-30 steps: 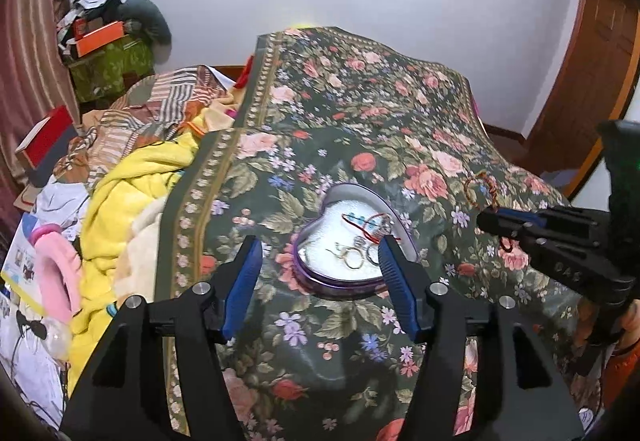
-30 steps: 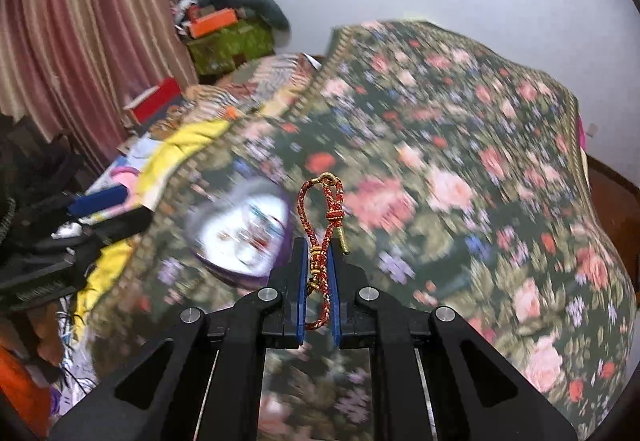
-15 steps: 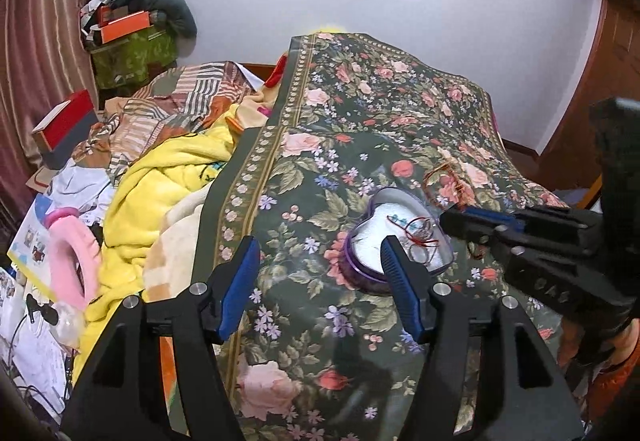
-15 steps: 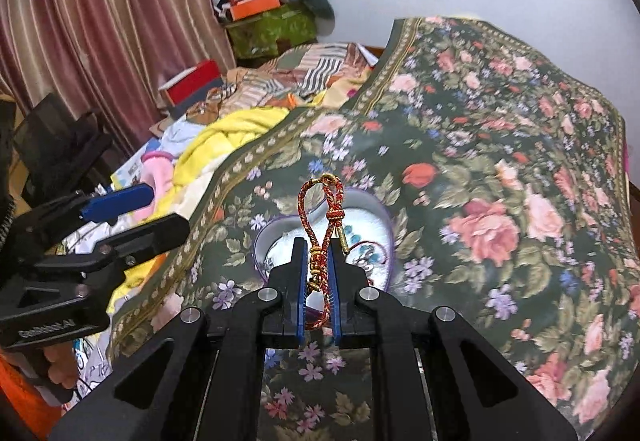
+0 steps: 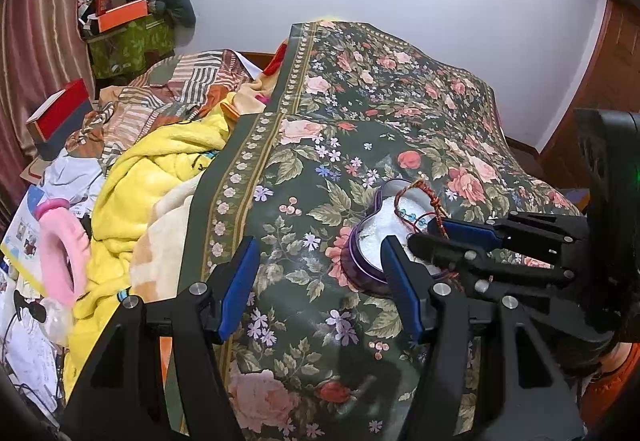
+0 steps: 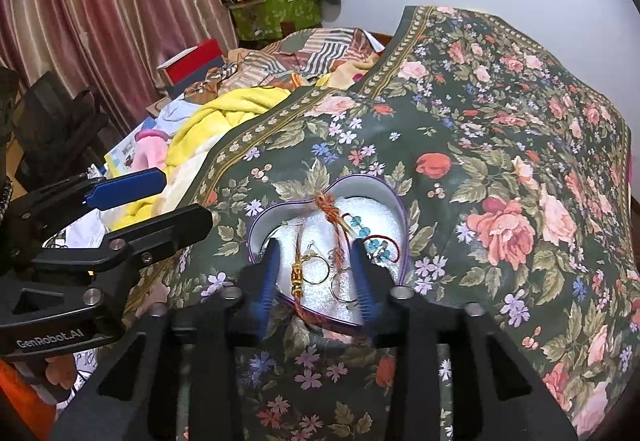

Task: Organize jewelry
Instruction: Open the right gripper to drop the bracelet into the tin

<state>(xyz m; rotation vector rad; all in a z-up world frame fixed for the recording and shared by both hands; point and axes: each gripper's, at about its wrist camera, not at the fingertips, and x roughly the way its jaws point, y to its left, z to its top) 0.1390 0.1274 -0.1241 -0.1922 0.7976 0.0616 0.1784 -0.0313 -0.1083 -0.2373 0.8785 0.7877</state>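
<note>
Right gripper [image 6: 316, 273], jaws just opening, drops the red cord bracelet [image 6: 334, 233] into the heart-shaped tin [image 6: 400, 209]; next, lift clear.

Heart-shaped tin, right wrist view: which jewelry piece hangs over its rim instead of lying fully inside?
The red-and-gold braided cord bracelet: its near end drapes over the heart-shaped tin rim. The rings and blue-bead bracelet lie inside.

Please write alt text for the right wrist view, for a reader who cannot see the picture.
The right gripper, its jaws just opened, hovers over a heart-shaped tin on a floral bedspread, with a red and gold braided bracelet lying loose across the tin between its fingers. Rings and a blue-bead bracelet lie inside; the open left gripper is at left.
</note>
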